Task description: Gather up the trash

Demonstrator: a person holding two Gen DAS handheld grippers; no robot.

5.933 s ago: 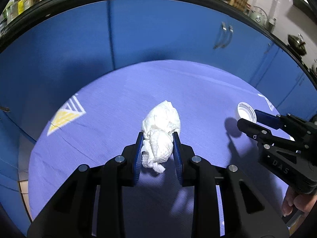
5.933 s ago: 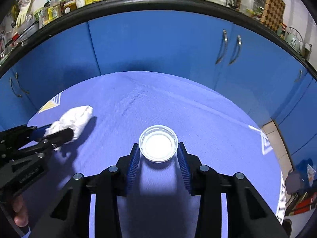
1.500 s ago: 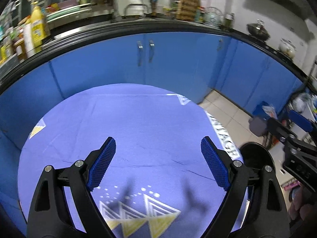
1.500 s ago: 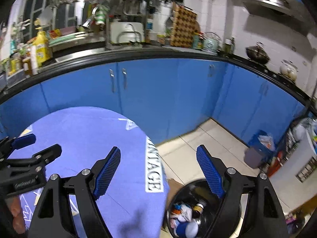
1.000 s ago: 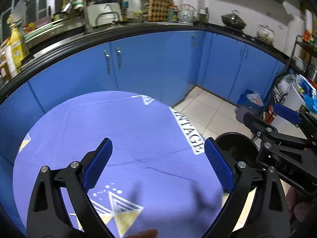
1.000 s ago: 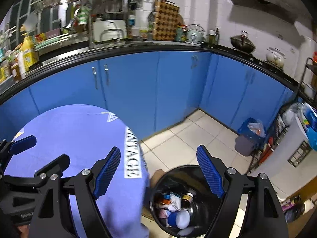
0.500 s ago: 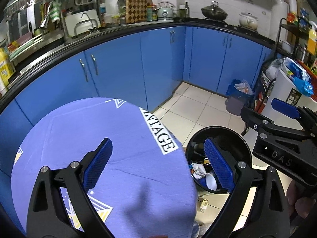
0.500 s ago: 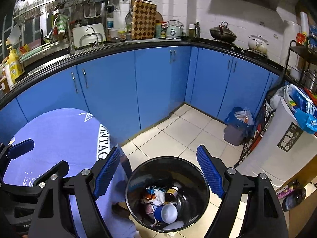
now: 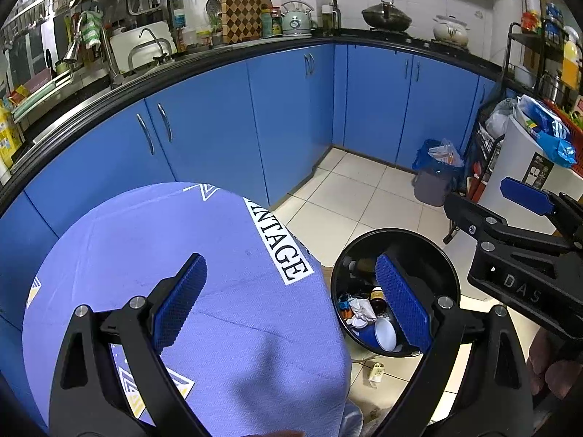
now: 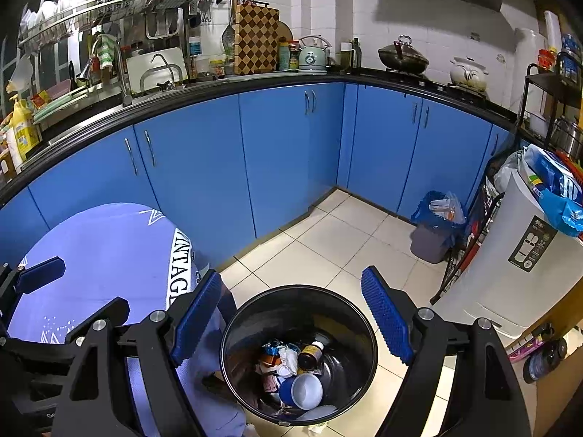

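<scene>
L gripper: jaws wide, empty, over table edge
R gripper: jaws wide, empty, above bin
Bin: holds crumpled tissue, white cap, brown bottle

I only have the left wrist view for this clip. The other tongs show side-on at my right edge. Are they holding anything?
Observer: No. The right wrist view shows the right tongs wide open, with nothing between the pads.
Operator: Where are they relative to the black bin?
Observer: Above it. The bin sits between the pads, and its whole opening is visible.
Operator: Part of the bin's inside is blocked for me. What's there?
Observer: Bare black bottom. The rubbish is heaped toward the table's side.
</scene>
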